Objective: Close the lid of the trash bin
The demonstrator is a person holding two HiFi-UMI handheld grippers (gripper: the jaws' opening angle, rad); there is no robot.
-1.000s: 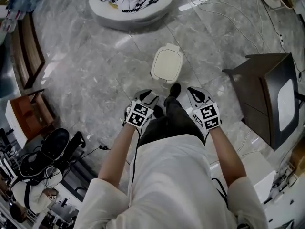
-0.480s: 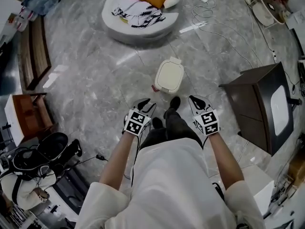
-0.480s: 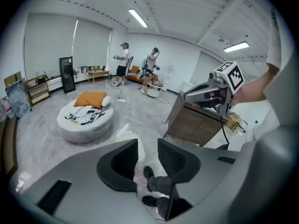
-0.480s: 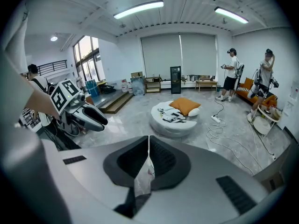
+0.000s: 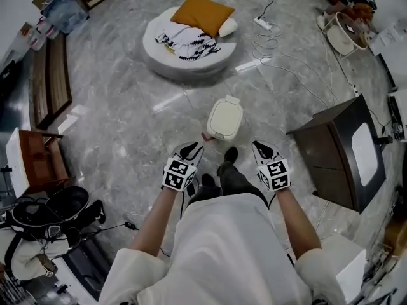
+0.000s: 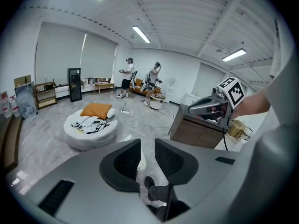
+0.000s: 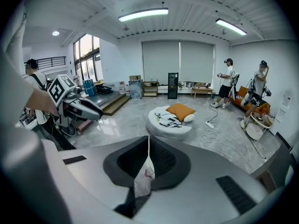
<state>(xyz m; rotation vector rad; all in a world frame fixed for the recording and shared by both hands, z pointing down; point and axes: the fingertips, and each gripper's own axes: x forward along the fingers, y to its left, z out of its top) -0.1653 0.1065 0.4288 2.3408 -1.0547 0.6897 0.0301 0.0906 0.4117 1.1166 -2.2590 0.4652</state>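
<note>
The small white trash bin [image 5: 225,119] stands on the grey marble floor with its lid down flat. Both grippers hover short of it and above it, on either side of the person's dark legs and shoe [image 5: 230,154]. My left gripper [image 5: 189,150] has a narrow gap between its jaws, which are closing on nothing; a strip of the bin [image 6: 141,161] shows through the gap. My right gripper [image 5: 261,148] has its jaw tips touching, and the bin [image 7: 144,181] shows below them. Neither gripper touches the bin.
A round white cushion bed [image 5: 189,38] with an orange pillow lies beyond the bin. A dark cabinet [image 5: 337,151] stands to the right, with white cables [image 5: 280,62] on the floor behind it. A wooden bench [image 5: 51,81] and a black stroller [image 5: 44,215] are at the left.
Both grippers have lifted and drawn back from the bin, which now looks smaller and farther off. More of the room shows at the top of the head view.
</note>
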